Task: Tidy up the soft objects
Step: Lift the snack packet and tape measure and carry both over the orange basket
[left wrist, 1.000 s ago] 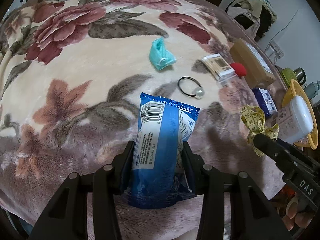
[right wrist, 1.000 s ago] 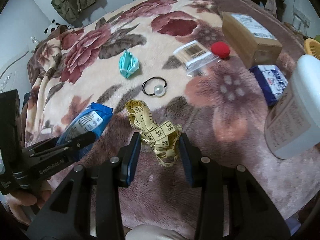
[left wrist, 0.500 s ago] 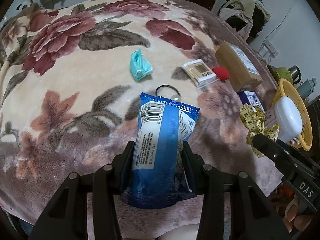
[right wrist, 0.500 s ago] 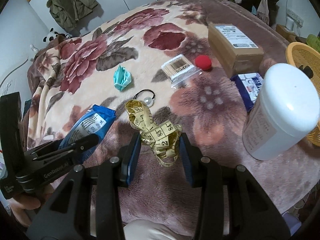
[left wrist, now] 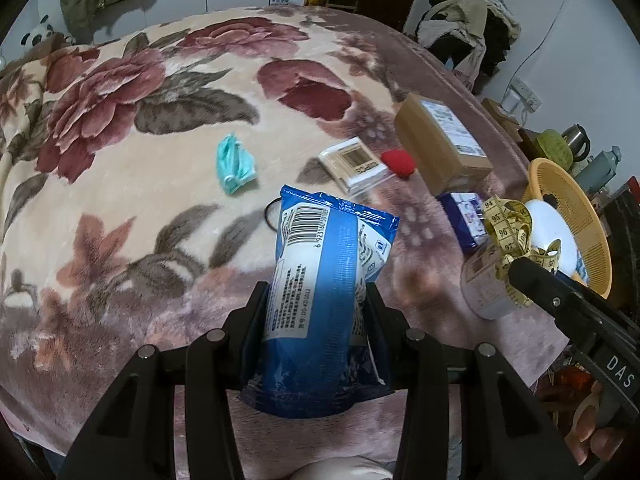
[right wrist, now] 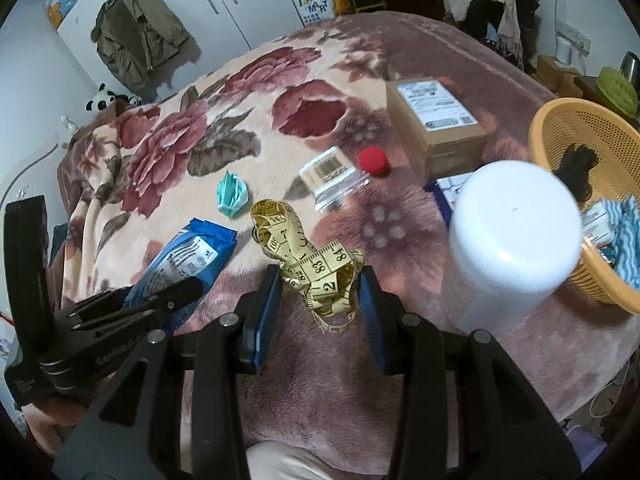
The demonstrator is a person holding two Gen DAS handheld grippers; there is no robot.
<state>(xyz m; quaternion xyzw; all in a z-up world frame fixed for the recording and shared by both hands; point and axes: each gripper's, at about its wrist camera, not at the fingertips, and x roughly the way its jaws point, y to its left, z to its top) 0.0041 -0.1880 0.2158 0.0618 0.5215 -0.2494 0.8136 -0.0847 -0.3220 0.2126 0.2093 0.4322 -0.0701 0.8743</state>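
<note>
My left gripper (left wrist: pixel 316 304) is shut on a blue wipes pack (left wrist: pixel 320 280), held up above the floral blanket (left wrist: pixel 120 160); the pack (right wrist: pixel 184 260) also shows at the left of the right wrist view. My right gripper (right wrist: pixel 320 292) is shut on a bundled yellow tape measure (right wrist: pixel 316 264), which appears again (left wrist: pixel 516 240) at the right of the left wrist view. A folded teal mask (left wrist: pixel 234 164) and a red ball (left wrist: pixel 398 162) lie on the blanket. An orange basket (right wrist: pixel 560 132) at the right holds a blue striped cloth (right wrist: pixel 624 232).
A tall white jar (right wrist: pixel 504 240) stands close in front of the basket. A cardboard box (right wrist: pixel 436 124), a clear box of sticks (right wrist: pixel 332 174) and a small blue packet (left wrist: pixel 466 216) lie nearby. A black hair tie (left wrist: pixel 270 212) is partly hidden behind the wipes pack.
Both grippers have risen and drawn back with their loads, so more of the blanket, jar and basket shows. Each grip is unchanged.
</note>
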